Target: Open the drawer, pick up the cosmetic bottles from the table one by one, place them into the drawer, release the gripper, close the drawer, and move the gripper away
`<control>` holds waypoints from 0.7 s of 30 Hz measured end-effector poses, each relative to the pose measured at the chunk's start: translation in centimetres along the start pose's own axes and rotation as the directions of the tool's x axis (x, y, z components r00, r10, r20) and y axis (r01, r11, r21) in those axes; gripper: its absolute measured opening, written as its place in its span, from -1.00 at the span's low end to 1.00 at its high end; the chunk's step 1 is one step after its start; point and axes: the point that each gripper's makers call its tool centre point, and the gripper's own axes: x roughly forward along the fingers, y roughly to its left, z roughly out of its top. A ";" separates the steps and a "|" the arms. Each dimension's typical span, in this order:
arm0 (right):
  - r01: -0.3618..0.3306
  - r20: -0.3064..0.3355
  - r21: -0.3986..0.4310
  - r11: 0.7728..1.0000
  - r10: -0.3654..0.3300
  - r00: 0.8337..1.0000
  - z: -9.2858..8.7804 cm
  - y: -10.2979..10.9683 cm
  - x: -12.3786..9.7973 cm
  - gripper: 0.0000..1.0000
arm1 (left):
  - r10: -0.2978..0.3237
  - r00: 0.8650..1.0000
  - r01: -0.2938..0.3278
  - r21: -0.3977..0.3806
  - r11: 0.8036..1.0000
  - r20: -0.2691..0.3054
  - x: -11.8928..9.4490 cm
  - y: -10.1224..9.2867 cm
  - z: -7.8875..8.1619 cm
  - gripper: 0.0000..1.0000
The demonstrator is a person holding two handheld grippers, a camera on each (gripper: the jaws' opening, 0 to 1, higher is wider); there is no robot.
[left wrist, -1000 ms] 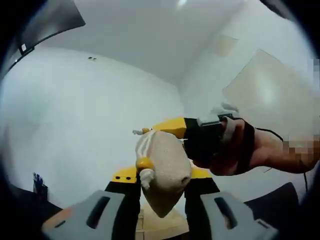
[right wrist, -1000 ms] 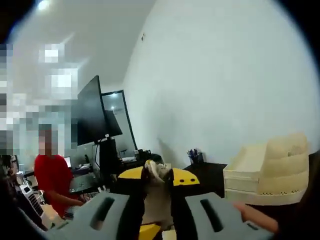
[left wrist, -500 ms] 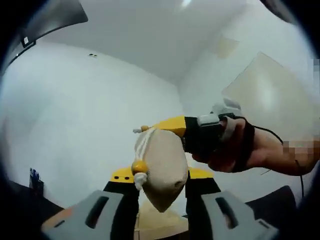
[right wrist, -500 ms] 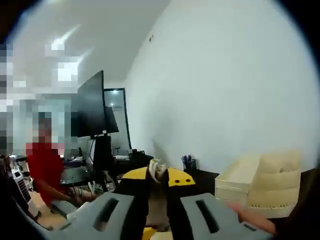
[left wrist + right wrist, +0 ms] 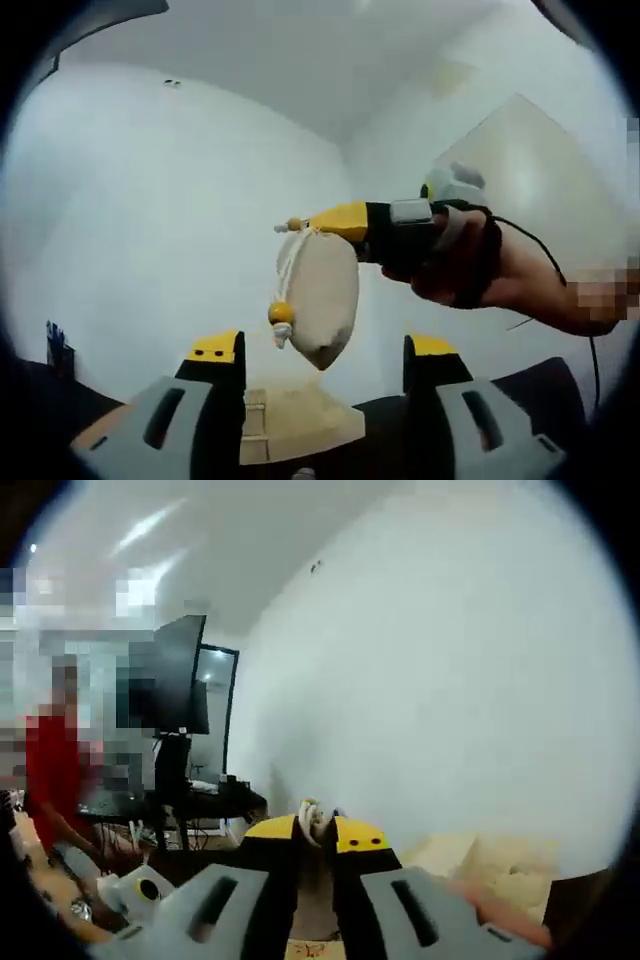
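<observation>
A white wall (image 5: 150,220) and ceiling take up most of the left gripper view, and the same pale wall (image 5: 460,680) spreads across the right gripper view. In the right gripper view a dark monitor (image 5: 180,675) stands on a stand at the left, with a person in a red top (image 5: 55,770) in front of it at the view's left edge. A cream drawer unit (image 5: 500,865) sits low at the right of that view; in the left gripper view a pale cream piece, probably the same unit (image 5: 290,425), lies below between the jaws.

The left gripper (image 5: 325,350) has its jaws wide apart, holding nothing. Above the gap between them hangs a beige drawstring pouch (image 5: 325,295), clear of both jaws, with a white cord ending in a small yellow bead (image 5: 281,313). The right gripper (image 5: 335,222) comes in from the right, held by a hand (image 5: 470,270) in a black strap, and its yellow-tipped jaws pinch the gathered neck of the pouch.

In the right gripper view the right gripper (image 5: 318,842) has its jaws close together, clamped on the pouch's bunched top (image 5: 314,820), the cord ends poking out above the tips. Cosmetic bottles cannot be made out.
</observation>
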 end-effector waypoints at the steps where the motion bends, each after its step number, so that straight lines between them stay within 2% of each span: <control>1: 0.007 0.002 -0.010 1.000 -0.007 1.000 0.0 -0.1 0.0 -0.83 | 0.000 1.000 0.000 -0.004 1.000 -0.008 0.0 0.1 -0.2 0.22; 6: 0.037 0.005 -0.048 0.998 -0.037 0.999 -0.2 -1.0 -0.5 -0.83 | -0.009 0.999 0.008 -0.025 1.000 -0.045 0.1 0.5 -1.0 0.19; 9: 0.063 0.008 -0.050 0.997 -0.062 0.998 -0.3 -2.1 -0.7 -0.83 | -0.015 0.997 0.013 -0.028 1.000 -0.069 0.2 0.9 -1.5 0.18; 15: 0.136 0.001 -0.105 0.985 -0.136 0.991 -0.9 -4.9 -1.0 -0.83 | -0.019 0.994 0.017 -0.021 1.000 -0.112 0.4 2.2 -2.2 0.18; 21: 0.186 -0.022 -0.106 0.977 -0.190 0.982 -1.7 -7.9 -0.7 -0.83 | -0.053 0.978 0.048 -0.032 0.998 -0.199 0.3 3.7 -3.8 0.24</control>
